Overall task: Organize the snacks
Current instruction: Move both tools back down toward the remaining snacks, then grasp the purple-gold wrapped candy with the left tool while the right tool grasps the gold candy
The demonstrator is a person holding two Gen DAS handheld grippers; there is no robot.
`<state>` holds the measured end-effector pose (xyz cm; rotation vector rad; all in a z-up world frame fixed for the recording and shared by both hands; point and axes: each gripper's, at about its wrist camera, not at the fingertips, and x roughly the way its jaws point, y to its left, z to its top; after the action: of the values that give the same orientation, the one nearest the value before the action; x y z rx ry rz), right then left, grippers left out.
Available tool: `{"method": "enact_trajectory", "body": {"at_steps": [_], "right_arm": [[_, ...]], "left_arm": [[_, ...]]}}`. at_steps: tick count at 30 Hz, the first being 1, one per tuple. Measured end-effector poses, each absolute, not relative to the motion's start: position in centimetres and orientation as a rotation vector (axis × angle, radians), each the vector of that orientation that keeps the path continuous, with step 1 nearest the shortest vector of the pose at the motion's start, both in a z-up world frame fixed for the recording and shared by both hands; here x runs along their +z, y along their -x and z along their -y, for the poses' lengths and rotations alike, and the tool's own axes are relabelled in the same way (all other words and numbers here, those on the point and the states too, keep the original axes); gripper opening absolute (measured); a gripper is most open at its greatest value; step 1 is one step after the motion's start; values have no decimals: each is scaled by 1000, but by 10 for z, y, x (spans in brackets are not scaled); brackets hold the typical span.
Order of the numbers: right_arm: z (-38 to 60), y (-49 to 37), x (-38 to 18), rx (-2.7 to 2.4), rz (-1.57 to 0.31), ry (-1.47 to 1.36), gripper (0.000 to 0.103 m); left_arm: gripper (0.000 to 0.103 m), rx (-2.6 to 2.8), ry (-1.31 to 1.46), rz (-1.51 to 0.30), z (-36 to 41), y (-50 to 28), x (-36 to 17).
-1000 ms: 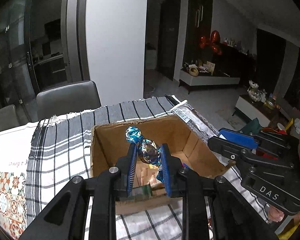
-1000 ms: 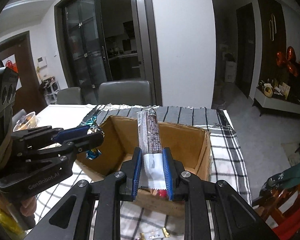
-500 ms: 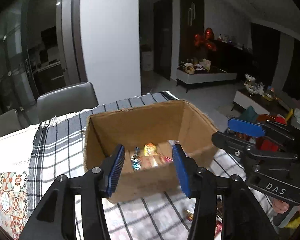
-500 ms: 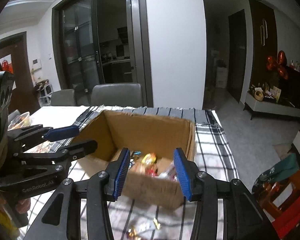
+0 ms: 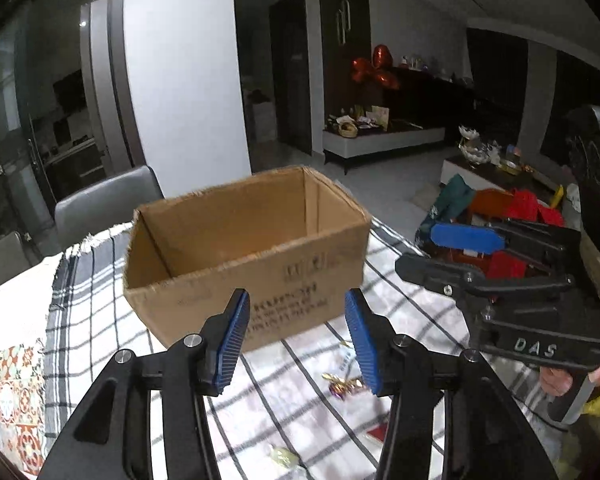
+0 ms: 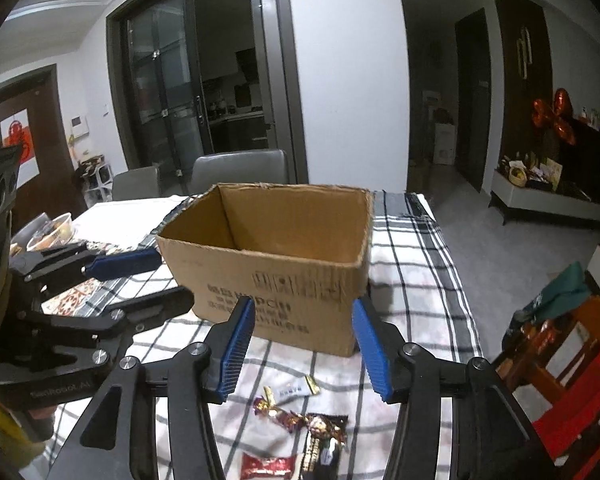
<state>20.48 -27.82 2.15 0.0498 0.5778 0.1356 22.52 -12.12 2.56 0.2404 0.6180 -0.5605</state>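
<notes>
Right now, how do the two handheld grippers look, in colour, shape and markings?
Both are matte black frames with silver screws and ribbed blue finger pads. The left gripper reads "GenRobot.AI" on its side in the right wrist view; the right gripper reads "DAS" in the left wrist view. No cables show.

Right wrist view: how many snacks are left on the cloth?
4: white bar nearest the box, twisted candy, dark packet, red packet at the bottom edge. Others may be hidden.
</notes>
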Motion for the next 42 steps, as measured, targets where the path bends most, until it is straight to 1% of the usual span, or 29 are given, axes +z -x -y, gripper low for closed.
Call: {"method": "enact_trajectory", "body": {"at_steps": [2,6,14,19,23,25,26,27,31,33,35,37,42], "right_arm": [[281,-202,15,117,-583,-44,59],[280,-203,3,120,-618,-29,59],[277,-206,-36,223,-781,10,59],[275,-206,-52,242,-831,60,59],[274,-207,-62,253,-865,97,58],[272,-208,-65,262,-880,116,58],[272,-209,-67,271,-889,126,55],[272,-210,-69,277,-896,131,50],[272,-215,-77,297,-931,153,47],[272,-219,-81,313,-951,158,42],[272,-222,-84,322,-965,162,42],[272,-224,-86,325,-972,157,42],[272,-227,-93,337,-990,148,41]], "left_arm": [[49,-563,-240,-630,122,-223,19],[49,-578,-258,-657,126,-220,3],[49,-642,-325,-705,139,-211,-25],[48,-675,-377,-730,144,-211,-37],[46,-729,-428,-756,151,-210,-48],[43,-760,-456,-776,156,-210,-54],[42,-779,-469,-790,158,-210,-57],[41,-791,-479,-801,160,-211,-59],[37,-855,-507,-851,167,-217,-69],[36,-883,-505,-869,168,-221,-72],[35,-897,-500,-894,170,-226,-76],[32,-915,-489,-918,172,-231,-81],[32,-923,-494,-933,177,-236,-88]]}}
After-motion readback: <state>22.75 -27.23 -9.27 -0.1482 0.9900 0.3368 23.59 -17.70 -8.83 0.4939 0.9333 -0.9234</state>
